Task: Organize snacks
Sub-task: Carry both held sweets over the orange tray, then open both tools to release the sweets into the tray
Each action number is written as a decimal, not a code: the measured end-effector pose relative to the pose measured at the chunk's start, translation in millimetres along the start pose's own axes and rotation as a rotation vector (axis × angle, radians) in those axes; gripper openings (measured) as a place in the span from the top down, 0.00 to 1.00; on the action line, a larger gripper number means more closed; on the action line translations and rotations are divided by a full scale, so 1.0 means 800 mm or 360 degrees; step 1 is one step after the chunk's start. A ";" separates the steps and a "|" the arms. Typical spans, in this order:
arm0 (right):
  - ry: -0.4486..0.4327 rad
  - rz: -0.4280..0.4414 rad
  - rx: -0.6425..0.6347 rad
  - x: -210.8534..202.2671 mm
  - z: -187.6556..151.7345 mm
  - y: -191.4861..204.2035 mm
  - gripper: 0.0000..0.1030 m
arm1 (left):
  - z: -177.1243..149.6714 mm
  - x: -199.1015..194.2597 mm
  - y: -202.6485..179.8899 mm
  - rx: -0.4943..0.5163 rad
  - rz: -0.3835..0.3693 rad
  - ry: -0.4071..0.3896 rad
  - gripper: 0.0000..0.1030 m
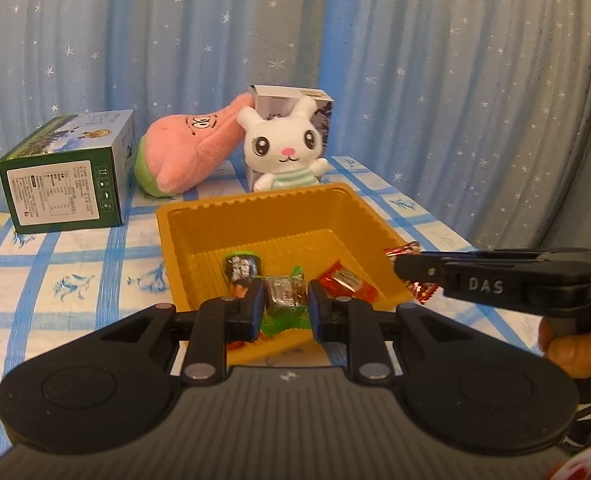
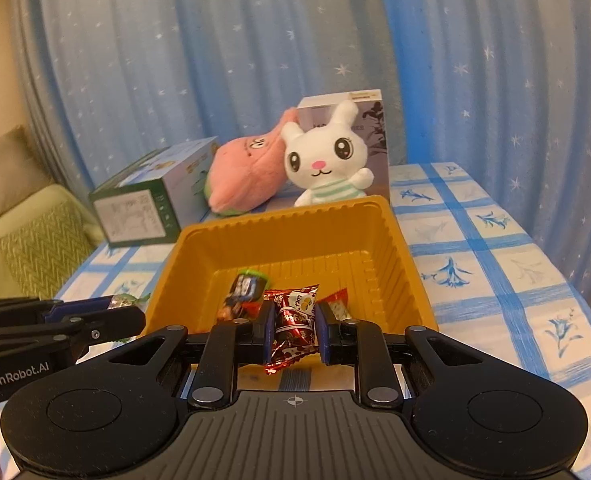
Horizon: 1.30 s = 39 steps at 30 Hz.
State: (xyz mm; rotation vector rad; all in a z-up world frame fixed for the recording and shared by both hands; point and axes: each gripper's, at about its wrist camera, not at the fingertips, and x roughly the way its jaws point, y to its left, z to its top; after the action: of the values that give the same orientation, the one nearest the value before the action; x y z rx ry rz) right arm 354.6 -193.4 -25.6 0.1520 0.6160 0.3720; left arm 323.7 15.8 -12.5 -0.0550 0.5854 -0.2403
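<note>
An orange plastic tray [image 1: 199,240] [image 2: 199,264] sits on the blue-checked tablecloth. My left gripper [image 1: 283,304] is shut on a green-wrapped candy [image 1: 285,296] just over the tray's near edge. In the right wrist view my right gripper [image 2: 295,332] is shut on a red foil snack packet [image 2: 293,320], also at the tray's near edge. Inside the tray lie a dark blue snack pack [image 1: 241,268] [image 2: 243,290] and a red-wrapped snack [image 1: 345,282] [image 2: 337,304]. The right gripper enters the left view from the right, with the red packet [image 1: 405,249] sticking out of it. The left gripper's fingers [image 2: 107,316] show at the left of the right view.
Behind the tray stand a white plush rabbit [image 1: 285,148] [image 2: 327,156], a pink plush toy [image 1: 193,148] [image 2: 247,168], a grey box [image 1: 291,100] and a green box [image 1: 67,172] [image 2: 151,200]. A blue starred curtain hangs behind. A green sofa [image 2: 23,232] lies left of the table.
</note>
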 end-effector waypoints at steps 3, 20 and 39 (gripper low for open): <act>0.0006 0.0004 0.0057 0.017 0.008 -0.007 0.79 | 0.004 0.017 0.011 -0.0042 0.0010 0.0017 0.80; 0.0054 0.0003 0.0073 0.081 0.023 -0.012 0.79 | 0.012 0.070 0.053 -0.0127 0.0031 0.0042 0.54; 0.0037 0.0042 0.0078 0.081 0.025 -0.007 0.79 | 0.012 0.059 0.071 -0.0145 0.0119 0.0057 0.54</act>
State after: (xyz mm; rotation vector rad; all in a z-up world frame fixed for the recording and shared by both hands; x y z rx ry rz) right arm 416.7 -174.0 -45.5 0.2031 0.6467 0.3850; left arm 378.8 59.6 -36.9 -0.1167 0.6327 -0.1421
